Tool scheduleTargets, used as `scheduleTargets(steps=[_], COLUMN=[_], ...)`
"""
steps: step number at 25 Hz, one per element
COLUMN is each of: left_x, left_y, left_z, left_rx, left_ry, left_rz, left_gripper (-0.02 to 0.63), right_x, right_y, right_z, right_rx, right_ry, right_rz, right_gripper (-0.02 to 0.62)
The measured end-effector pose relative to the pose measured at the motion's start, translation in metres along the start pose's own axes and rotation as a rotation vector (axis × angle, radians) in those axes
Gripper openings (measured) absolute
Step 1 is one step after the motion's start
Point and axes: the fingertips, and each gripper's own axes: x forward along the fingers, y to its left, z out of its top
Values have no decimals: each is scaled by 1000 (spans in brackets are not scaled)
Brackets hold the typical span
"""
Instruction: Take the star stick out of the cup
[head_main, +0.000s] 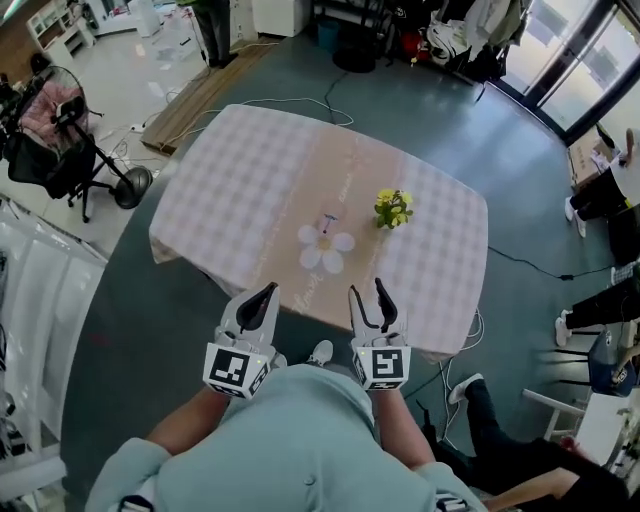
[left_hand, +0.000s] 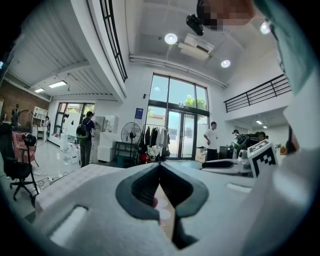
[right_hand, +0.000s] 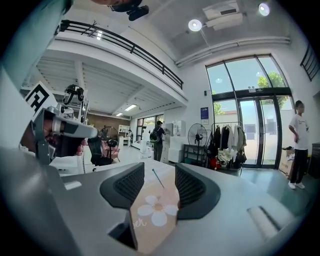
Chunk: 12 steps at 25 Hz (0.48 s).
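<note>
Star stick dead ahead of us, out in the middle of the surface, standing at the far edge of the white daisy printed on the beige runner. From our head view it is tiny: a thin shaft with a pale pinkish top, and we cannot make out the cup around it. Through the right gripper view it reads as a thin dark line, its top leaning left, just past the daisy. A bunch of yellow flowers sits near it on the right. Our right gripper hovers at the near edge of the surface, well short of the stick, fingers apart with nothing between them. Our left gripper hangs beside it, fingers together at the tips and empty.
</note>
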Motion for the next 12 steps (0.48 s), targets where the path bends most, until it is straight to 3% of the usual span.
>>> scheduleTargets(steps=[7, 12], left_x=[18, 26], left_y=[-8, -1], left_z=[5, 2], left_rx=[3, 19], left_ry=[8, 46], left_rz=[60, 44], left_gripper=[2, 2], right_x=[17, 33], right_y=[-22, -26], right_z=[-4, -12], right_rx=[9, 8], right_ry=[-8, 4], right_rz=[43, 31], right_gripper=[172, 172])
